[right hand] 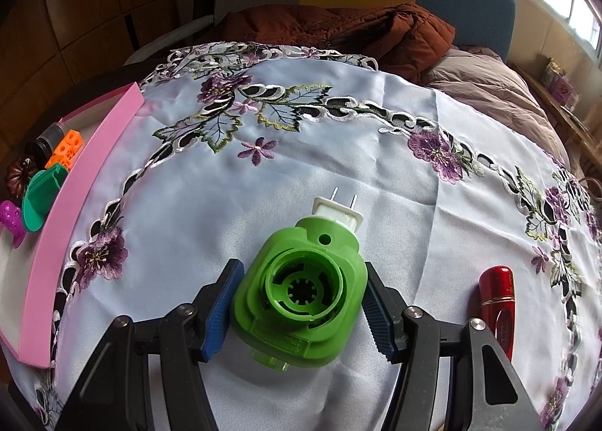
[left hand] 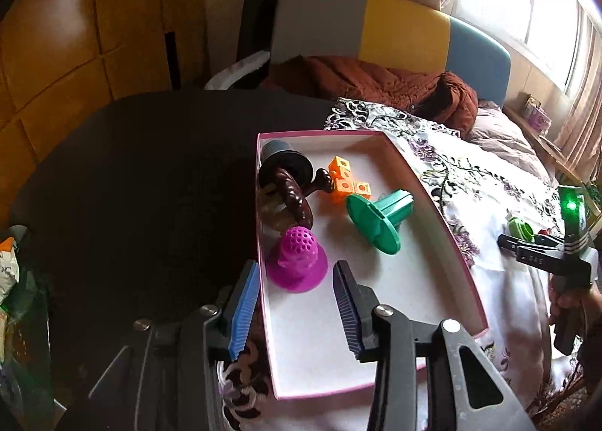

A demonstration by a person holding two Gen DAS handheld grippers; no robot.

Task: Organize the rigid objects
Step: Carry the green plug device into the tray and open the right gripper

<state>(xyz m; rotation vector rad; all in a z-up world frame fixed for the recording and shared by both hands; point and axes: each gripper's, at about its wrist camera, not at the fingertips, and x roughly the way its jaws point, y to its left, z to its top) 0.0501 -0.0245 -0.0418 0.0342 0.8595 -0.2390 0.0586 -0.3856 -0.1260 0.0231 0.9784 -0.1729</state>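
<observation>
A pink-rimmed white box [left hand: 432, 205] lies on the embroidered cloth and holds a purple perforated toy [left hand: 297, 259], a green flanged piece [left hand: 376, 216], orange cubes [left hand: 346, 180], a dark brown twisted piece [left hand: 293, 194] and a dark cylinder [left hand: 278, 150]. My left gripper [left hand: 297, 276] is open above the box's near left corner, just behind the purple toy, empty. My right gripper [right hand: 299, 303] has its blue pads [right hand: 222, 303] against both sides of a green plug-in device [right hand: 301, 291] with a white two-pin plug, on the cloth. The box [right hand: 75, 212] shows at the left of the right wrist view.
A red cylindrical case [right hand: 496, 299] lies on the cloth right of the right gripper. The dark table top [left hand: 131, 186] extends left of the box. A brown jacket [left hand: 376, 81] and a chair back [left hand: 376, 28] stand behind the table. Bags [left hand: 11, 280] sit at far left.
</observation>
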